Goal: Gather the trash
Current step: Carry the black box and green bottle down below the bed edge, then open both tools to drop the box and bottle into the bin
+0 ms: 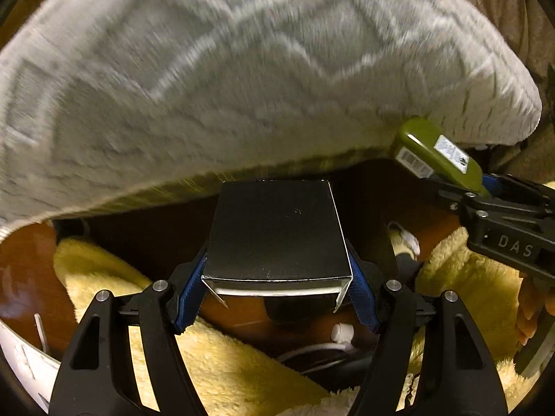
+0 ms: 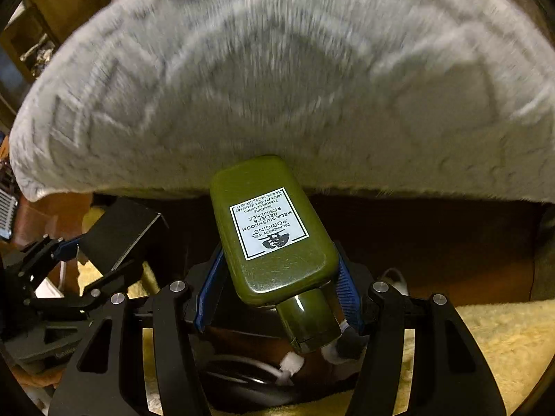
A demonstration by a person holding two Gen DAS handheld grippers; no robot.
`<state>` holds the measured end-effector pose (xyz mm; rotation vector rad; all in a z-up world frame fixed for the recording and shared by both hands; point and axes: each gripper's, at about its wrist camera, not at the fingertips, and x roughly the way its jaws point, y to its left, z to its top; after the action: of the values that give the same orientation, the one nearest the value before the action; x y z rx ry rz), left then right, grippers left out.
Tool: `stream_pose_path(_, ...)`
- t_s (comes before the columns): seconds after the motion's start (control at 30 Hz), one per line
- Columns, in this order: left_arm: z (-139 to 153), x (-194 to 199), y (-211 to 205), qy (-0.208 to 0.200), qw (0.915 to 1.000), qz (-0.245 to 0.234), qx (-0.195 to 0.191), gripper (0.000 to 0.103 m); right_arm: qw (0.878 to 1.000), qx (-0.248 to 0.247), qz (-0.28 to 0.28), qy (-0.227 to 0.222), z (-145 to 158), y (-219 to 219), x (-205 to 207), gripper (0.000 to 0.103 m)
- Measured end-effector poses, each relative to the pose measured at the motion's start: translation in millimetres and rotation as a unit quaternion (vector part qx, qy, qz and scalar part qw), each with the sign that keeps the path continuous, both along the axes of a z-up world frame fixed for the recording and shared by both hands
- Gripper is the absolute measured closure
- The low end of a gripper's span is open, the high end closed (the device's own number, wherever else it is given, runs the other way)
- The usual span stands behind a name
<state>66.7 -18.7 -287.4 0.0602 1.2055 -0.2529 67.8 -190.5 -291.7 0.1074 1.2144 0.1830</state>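
So on my left side, the left gripper [image 1: 277, 277] has its blue pads [image 1: 190, 294] clamped on both sides of a black box [image 1: 277, 232], which sticks out away from me with one open flap end nearest the camera. Under it I can see fluffy yellow fabric [image 1: 229, 367], some dark brown wood floor [image 1: 27, 263] and a white cable [image 1: 312, 348] with a plug. Filling the whole far side is a big grey-white patterned cushion [image 1: 242, 69], blurry in both views. Moving right, the right gripper [image 2: 277, 298] is squeezing a green lotion bottle [image 2: 274, 228] between its pads, cap end towards me and the white label facing up, bottom end just up against the cushion edge. Both pieces of trash are off the floor, held in the jaws, side by side and near each other. More yellow fleece [image 2: 503, 339] sits at the far right.
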Motion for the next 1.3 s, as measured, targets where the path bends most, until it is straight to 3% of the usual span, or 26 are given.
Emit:
stream_pose_path(0.13,-17,7,-6,0.021,0.9998,-0.006,-0.004,0.036,1.0,0.003,-0.001,0.025,-19,3,3,0.044)
stream_pose_path(0.43,-40,17,-13,0.054,0.9984,-0.014,-0.014,0.035,0.999,0.01,-0.02,0.044,-31,2,19,0.043)
stream_pose_path(0.6,-44,11,-11,0.055,0.9983,-0.01,-0.017,0.024,0.999,0.012,-0.025,0.037,-24,2,20,0.037)
stream_pose_path(0.93,-5,8,-1,0.016,0.9997,0.007,-0.014,0.023,0.999,0.003,-0.045,-0.021,17,-19,20,0.037)
stream_pose_path(1.3,71,8,9,-0.071,0.9971,0.012,-0.024,0.018,0.988,-0.012,-0.08,-0.134,99,-57,17,0.031)
